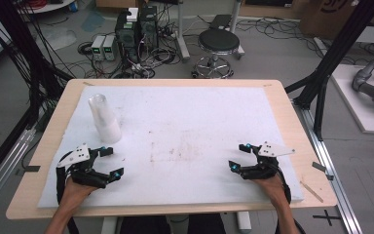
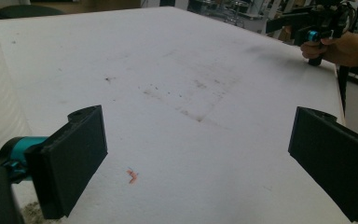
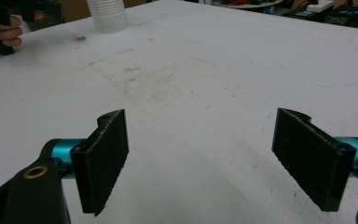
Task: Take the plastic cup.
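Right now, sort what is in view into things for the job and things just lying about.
For the job:
- stack of white cups, upright at the pad's far left
- left gripper, jaws open, nearest the stack
- right gripper, jaws open
- white foam pad

Lying about:
- black stool
- power supplies on the floor
- orange fleck on the pad

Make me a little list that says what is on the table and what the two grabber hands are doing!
table cover: white foam sheet, stained near the middle
cups: stack of white plastic cups, upright, far left part of the sheet
left gripper: jaws open, nothing between them, near the cups but apart from them
right gripper: jaws open, nothing between them, over bare sheet
small mark: orange fleck on the sheet by the left gripper
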Demonstrator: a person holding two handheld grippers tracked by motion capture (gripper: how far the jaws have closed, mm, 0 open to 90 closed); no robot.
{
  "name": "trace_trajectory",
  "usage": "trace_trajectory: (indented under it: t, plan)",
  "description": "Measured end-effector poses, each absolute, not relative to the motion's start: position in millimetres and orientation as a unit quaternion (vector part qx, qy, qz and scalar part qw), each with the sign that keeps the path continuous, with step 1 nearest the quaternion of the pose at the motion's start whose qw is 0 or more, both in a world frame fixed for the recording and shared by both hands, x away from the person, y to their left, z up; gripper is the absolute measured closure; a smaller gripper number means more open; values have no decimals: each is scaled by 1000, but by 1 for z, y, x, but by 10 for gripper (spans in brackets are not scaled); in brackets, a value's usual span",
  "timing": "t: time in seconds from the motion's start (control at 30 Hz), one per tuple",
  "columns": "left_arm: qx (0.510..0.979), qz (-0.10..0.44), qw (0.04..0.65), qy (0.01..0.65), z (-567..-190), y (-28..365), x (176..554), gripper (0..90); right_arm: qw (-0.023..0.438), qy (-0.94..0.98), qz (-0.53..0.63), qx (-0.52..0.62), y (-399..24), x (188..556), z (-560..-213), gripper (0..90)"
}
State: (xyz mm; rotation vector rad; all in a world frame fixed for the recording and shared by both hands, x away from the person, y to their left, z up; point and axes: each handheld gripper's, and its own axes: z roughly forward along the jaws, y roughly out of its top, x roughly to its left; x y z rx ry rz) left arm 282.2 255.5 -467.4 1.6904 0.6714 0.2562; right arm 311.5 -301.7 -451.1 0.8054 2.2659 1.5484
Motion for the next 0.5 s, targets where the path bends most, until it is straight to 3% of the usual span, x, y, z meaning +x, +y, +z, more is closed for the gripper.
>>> trace_trajectory:
  t: [0.5]
  plan:
    - [731, 100, 610, 288, -468, 256, 284, 43, 138, 781, 540, 280, -303, 312, -451, 185]
